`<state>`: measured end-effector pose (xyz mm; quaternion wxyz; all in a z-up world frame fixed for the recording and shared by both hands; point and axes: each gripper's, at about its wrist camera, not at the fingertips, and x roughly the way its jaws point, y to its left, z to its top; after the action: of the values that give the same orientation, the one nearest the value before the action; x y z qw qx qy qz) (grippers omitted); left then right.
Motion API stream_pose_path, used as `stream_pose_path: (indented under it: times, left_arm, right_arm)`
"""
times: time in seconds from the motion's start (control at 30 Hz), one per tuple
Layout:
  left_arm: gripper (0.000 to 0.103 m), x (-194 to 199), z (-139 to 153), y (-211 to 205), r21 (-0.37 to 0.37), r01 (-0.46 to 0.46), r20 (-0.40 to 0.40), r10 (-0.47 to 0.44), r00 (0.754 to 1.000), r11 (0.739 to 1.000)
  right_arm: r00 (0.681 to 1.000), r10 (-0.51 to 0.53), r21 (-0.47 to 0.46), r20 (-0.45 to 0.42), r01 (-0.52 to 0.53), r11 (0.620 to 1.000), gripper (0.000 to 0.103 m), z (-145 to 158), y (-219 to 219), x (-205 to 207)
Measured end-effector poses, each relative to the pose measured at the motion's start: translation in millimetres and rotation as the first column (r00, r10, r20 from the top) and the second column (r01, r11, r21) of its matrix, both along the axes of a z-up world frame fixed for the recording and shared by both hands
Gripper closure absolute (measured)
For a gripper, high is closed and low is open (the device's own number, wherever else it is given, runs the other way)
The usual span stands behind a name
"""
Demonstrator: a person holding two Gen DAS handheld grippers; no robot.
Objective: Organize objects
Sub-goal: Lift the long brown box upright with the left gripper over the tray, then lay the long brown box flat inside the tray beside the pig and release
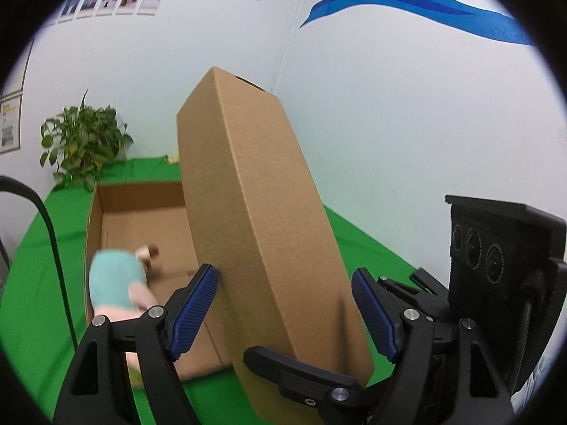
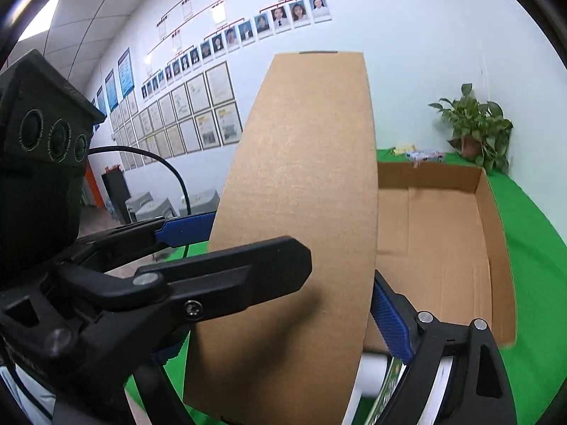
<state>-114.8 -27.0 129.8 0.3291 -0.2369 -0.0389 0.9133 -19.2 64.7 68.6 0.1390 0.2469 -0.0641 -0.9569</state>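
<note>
You hold the cardboard lid (image 1: pixel 255 219) upright over the open cardboard box (image 1: pixel 141 205), left gripper (image 1: pixel 283 315) and right gripper (image 2: pixel 290 304) both clamping it; plush toy (image 1: pixel 117 283) is inside, closing remains.

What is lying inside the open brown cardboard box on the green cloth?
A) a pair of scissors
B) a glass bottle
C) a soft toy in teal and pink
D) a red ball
C: the left wrist view shows a blurred teal and pink soft toy lying at the near end of the open brown cardboard box, left of the tall raised cardboard panel.
</note>
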Motion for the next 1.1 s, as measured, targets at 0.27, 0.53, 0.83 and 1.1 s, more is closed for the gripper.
stream_pose_path:
  times: [0.27, 0.53, 0.83, 1.1]
  left_arm:
    - [0.027, -72.4, -8.7, -4.0, -0.029, -0.008, 0.049, 0.009, 0.999, 1.0]
    - [0.027, -112.2, -70.2, -16.7, -0.066, -0.041, 0.207, 0.054, 0.977, 0.997]
    - [0.037, -141.7, -113.4, -30.8, -0.1, -0.102, 0.31, 0.128, 0.942, 0.99]
    - [0.062, -138.1, -119.9, -29.8, -0.141, -0.135, 0.328, 0.175, 0.928, 0.981]
  right_arm:
    - [0.998, -0.011, -0.087, 0.059, 0.016, 0.996, 0.016, -0.4, 30.8, -87.7]
    - [0.979, 0.001, -0.125, 0.203, 0.025, 0.992, 0.016, -75.9, 49.9, -169.7]
    - [0.953, -0.019, -0.093, 0.303, 0.049, 0.994, 0.017, -132.7, 45.2, -230.5]
    - [0.932, -0.031, -0.113, 0.362, 0.077, 0.991, 0.017, -150.8, 52.8, -262.3]
